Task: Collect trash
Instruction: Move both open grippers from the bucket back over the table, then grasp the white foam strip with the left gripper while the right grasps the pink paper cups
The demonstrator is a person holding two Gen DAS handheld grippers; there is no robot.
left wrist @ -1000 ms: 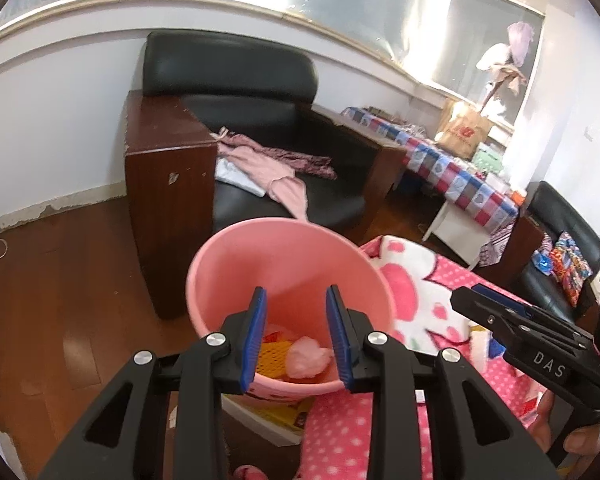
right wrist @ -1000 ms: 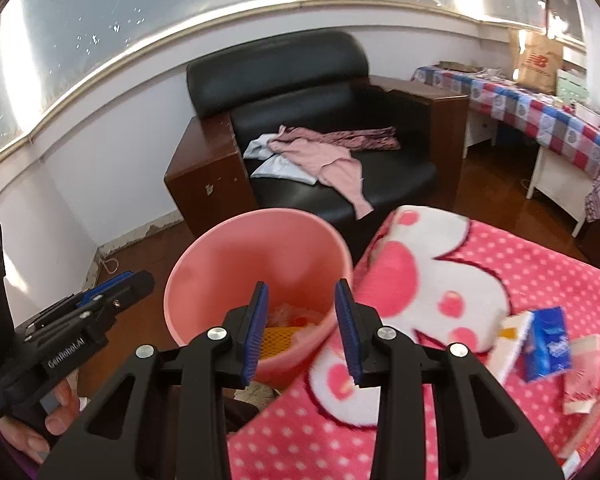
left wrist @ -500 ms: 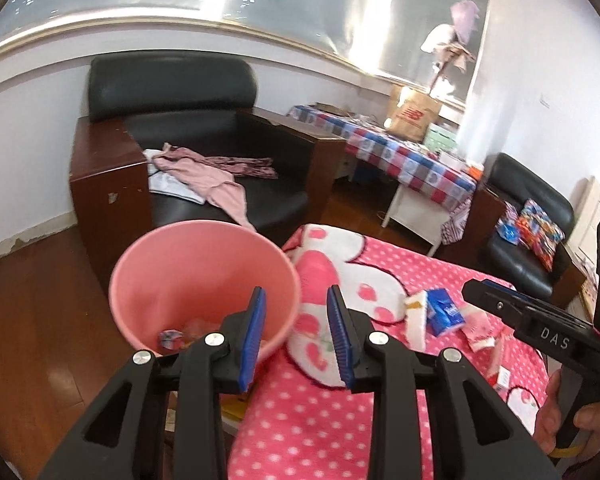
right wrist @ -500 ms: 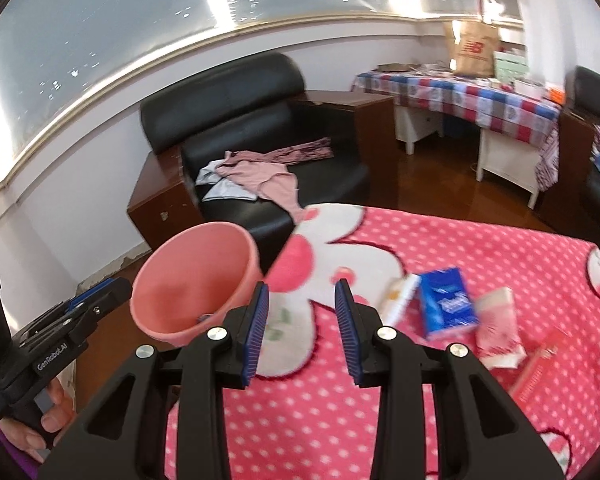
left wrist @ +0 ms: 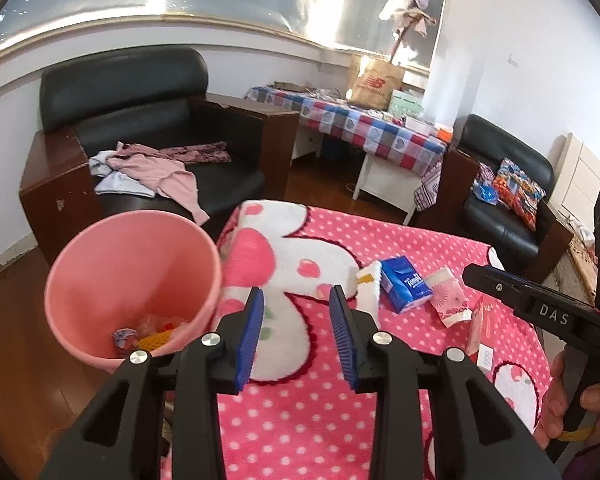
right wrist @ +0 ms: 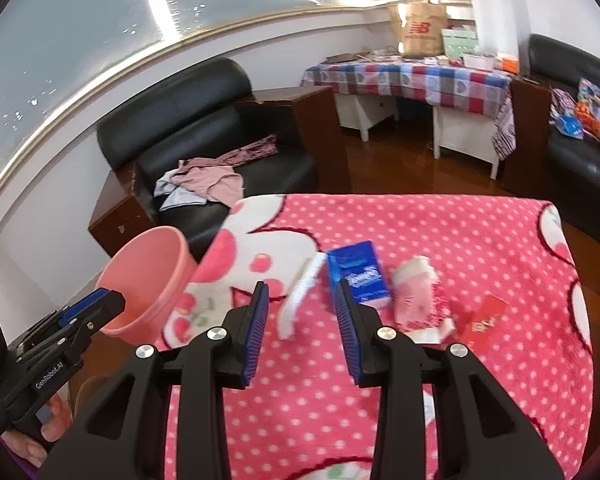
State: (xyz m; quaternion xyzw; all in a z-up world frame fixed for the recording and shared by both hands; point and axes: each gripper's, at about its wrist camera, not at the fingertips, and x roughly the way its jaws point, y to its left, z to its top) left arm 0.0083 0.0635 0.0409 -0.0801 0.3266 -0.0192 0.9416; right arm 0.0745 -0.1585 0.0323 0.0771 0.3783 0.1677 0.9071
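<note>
my right gripper (right wrist: pixel 302 328), jaws part open and empty, is the nearer one: the white packet (right wrist: pixel 300 296) lies just ahead between them, long axis pointing away, blue tissue pack (right wrist: pixel 358 274) beside it; my left gripper (left wrist: pixel 296 332), also empty, has just been opening.

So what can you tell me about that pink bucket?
The pink bucket looks like smooth plastic, round, wider at its rim than lower down. It stands open-topped beside the left edge of the pink dotted blanket, tipped toward the camera. A little crumpled trash lies at its bottom. Neither gripper touches it.
</note>
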